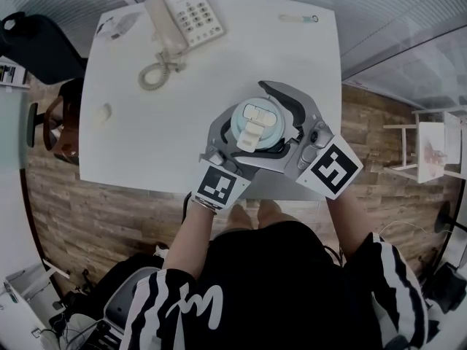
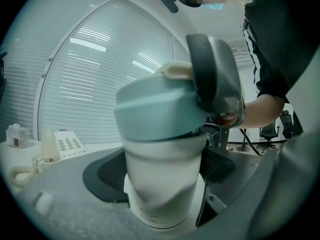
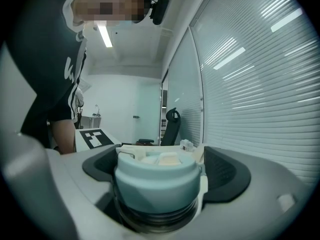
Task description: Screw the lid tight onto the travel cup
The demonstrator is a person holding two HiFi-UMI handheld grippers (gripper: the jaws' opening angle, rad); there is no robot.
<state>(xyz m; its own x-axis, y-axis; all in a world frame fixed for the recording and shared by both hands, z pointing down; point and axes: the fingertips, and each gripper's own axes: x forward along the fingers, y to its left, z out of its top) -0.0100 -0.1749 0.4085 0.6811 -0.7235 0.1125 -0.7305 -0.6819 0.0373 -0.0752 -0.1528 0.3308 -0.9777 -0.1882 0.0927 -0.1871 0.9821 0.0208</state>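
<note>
Travel cup (image 2: 160,194) is over by the near edge of the white table (image 1: 146,144), sandwiched btw both grippers. Left gripper (image 2: 162,169) has its jaws pretty wide, pads pressed on either side of the white cup body, so it's gripping that. Right gripper (image 3: 159,171) is clamped round the pale blue lid (image 1: 257,122), pads snug on both sides. Lid sits a bit crooked on the cup imo, w/ thread rings showing under it. Desk phone (image 1: 179,24) is far left, well apart.
</note>
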